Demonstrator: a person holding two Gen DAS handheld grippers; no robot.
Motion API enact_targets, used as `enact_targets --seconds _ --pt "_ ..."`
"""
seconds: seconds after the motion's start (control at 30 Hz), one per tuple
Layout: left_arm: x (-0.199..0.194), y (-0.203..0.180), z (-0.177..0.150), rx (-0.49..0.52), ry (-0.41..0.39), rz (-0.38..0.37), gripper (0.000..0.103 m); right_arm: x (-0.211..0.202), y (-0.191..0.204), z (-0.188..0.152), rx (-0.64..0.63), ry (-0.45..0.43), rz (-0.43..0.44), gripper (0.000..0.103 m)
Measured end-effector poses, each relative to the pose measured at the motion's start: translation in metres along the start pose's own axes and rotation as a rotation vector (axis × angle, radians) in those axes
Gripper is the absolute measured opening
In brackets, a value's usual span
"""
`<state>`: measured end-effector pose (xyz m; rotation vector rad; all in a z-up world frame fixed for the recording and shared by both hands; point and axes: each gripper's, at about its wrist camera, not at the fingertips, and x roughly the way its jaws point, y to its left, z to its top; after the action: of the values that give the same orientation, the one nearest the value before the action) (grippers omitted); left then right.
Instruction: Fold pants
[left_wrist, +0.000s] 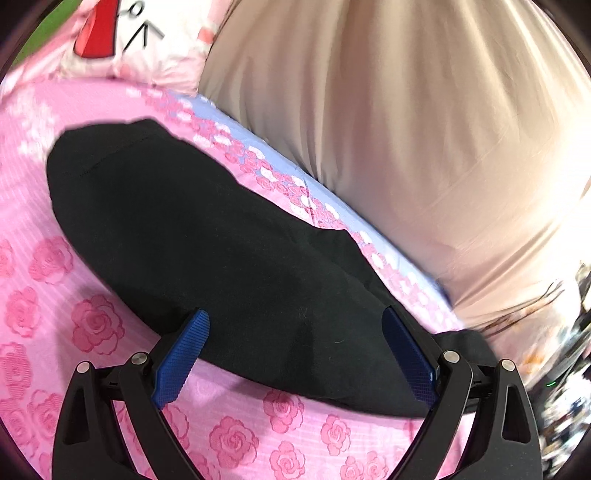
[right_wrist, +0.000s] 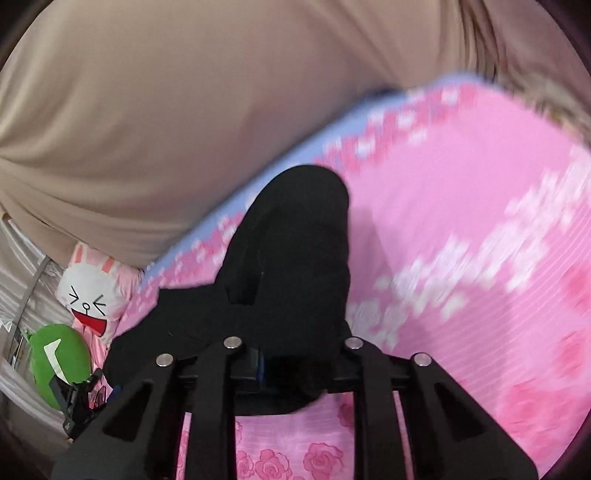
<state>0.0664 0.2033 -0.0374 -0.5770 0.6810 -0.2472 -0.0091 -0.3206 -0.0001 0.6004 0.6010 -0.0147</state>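
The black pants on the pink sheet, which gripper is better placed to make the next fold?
Probably the right gripper: its jaws are closed on the black pants. The left gripper is open, gripping nothing.

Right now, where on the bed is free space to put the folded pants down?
Free: pink rose sheet left of the black pants, and right of them in the right wrist view. Crowded: the beige curtain and bunny pillow along the far edge.
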Motion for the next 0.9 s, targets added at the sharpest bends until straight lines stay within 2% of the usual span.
enact_targets --seconds 0.1,0.17,0.23,0.3,0.33,0.37,0.43,0.47,0.5,0.53,0.57,0.6,0.63,0.67,0.73,0.77,0.8,0.83,0.9 --pt "-0.008 -0.024 -0.004 0.105 -0.016 0.053 0.092 -0.03 -0.014 0.005 -0.034 -0.069 -0.108 0.018" --pt "-0.011 -0.037 -0.006 0.143 -0.019 0.047 0.092 -0.051 -0.052 0.003 0.01 -0.089 -0.204 0.018" --pt "-0.006 -0.042 -0.008 0.155 0.001 0.045 0.092 -0.049 -0.092 -0.008 0.03 -0.009 -0.27 0.022" --pt "0.01 -0.041 -0.013 0.173 0.04 0.094 0.092 -0.048 -0.111 -0.022 0.056 0.04 -0.332 0.035" --pt "0.02 -0.038 -0.015 0.176 0.069 0.136 0.092 -0.054 -0.108 -0.025 0.052 0.009 -0.351 0.037" --pt "0.029 -0.034 -0.015 0.158 0.105 0.16 0.092 -0.066 -0.09 -0.026 -0.009 -0.071 -0.405 0.041" --pt "0.034 -0.026 -0.011 0.117 0.137 0.164 0.092 -0.082 -0.05 -0.027 -0.183 -0.197 -0.534 0.047" --pt "0.034 -0.024 -0.011 0.104 0.136 0.162 0.092 -0.086 -0.02 -0.027 -0.304 -0.242 -0.541 0.056" --pt "0.035 -0.022 -0.011 0.094 0.133 0.161 0.092 -0.085 0.003 -0.029 -0.388 -0.246 -0.497 0.066" --pt "0.034 -0.022 -0.012 0.095 0.129 0.161 0.092 -0.08 0.017 -0.032 -0.434 -0.225 -0.457 0.067" --pt "0.033 -0.023 -0.013 0.1 0.124 0.164 0.092 -0.062 0.038 -0.039 -0.51 -0.143 -0.38 0.067" --pt "0.032 -0.025 -0.013 0.109 0.114 0.171 0.092 -0.048 0.047 -0.045 -0.547 -0.088 -0.338 0.066" --pt "0.031 -0.026 -0.014 0.116 0.109 0.174 0.092 -0.032 0.054 -0.052 -0.588 -0.031 -0.307 0.066" --pt "0.03 -0.027 -0.015 0.12 0.104 0.173 0.092 -0.011 0.058 -0.063 -0.644 0.02 -0.311 0.066" --pt "0.028 -0.028 -0.016 0.113 0.102 0.164 0.092 0.018 0.053 -0.073 -0.706 0.091 -0.364 0.062" --pt "0.027 -0.025 -0.015 0.099 0.105 0.151 0.092 0.031 0.044 -0.072 -0.691 0.127 -0.396 0.048" --pt "0.029 -0.023 -0.013 0.085 0.107 0.141 0.092 0.038 0.034 -0.069 -0.653 0.155 -0.401 0.025" --pt "0.028 -0.02 -0.013 0.07 0.11 0.126 0.092 0.042 0.024 -0.062 -0.601 0.168 -0.385 0.014" --pt "0.028 -0.016 -0.01 0.051 0.11 0.109 0.092 0.032 0.017 -0.041 -0.501 0.155 -0.338 0.008"
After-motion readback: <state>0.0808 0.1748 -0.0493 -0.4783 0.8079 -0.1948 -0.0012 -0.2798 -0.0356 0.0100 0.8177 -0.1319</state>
